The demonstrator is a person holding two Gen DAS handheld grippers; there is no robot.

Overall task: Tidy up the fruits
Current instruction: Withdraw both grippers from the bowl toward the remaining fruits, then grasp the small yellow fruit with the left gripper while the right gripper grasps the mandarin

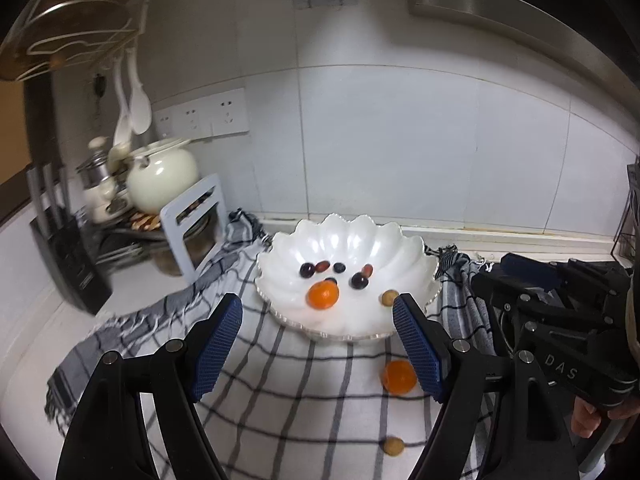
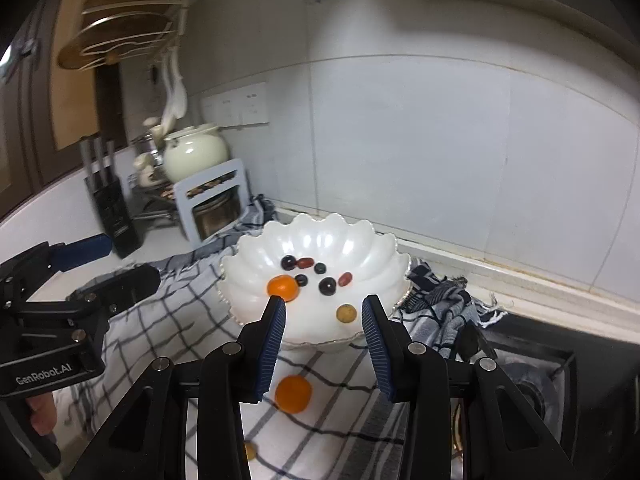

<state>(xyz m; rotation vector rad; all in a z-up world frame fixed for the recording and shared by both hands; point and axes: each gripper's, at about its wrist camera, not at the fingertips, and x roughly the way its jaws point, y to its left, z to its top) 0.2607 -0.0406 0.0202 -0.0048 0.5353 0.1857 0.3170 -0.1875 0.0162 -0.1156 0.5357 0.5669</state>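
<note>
Nearest my left gripper (image 1: pixel 318 336), under its spread blue pads, lies the checked cloth (image 1: pixel 280 420) with two loose fruits: one small tan fruit (image 1: pixel 393 446) close in and one orange (image 1: pixel 398 377) just inside the right-side finger, which cuts off its edge. Nothing sits between these jaws; they stand wide. My right gripper (image 2: pixel 324 332) has its jaws apart but narrower, empty too, and that same orange (image 2: pixel 293 393) lies on the cloth between and below its fingers.

Just beyond both sets of fingertips stands one white scalloped bowl (image 1: pixel 396 240). In it I count one orange (image 1: pixel 323 295), one tan fruit (image 1: pixel 389 298), four dark round berries and two reddish oval fruits. The left oval (image 1: pixel 321 267) lies crosswise; the right one (image 1: pixel 367 269) tilts up and away. Blur keeps me from naming them further.

Far left, a cream pot (image 1: pixel 162 180) sits on a rack.
</note>
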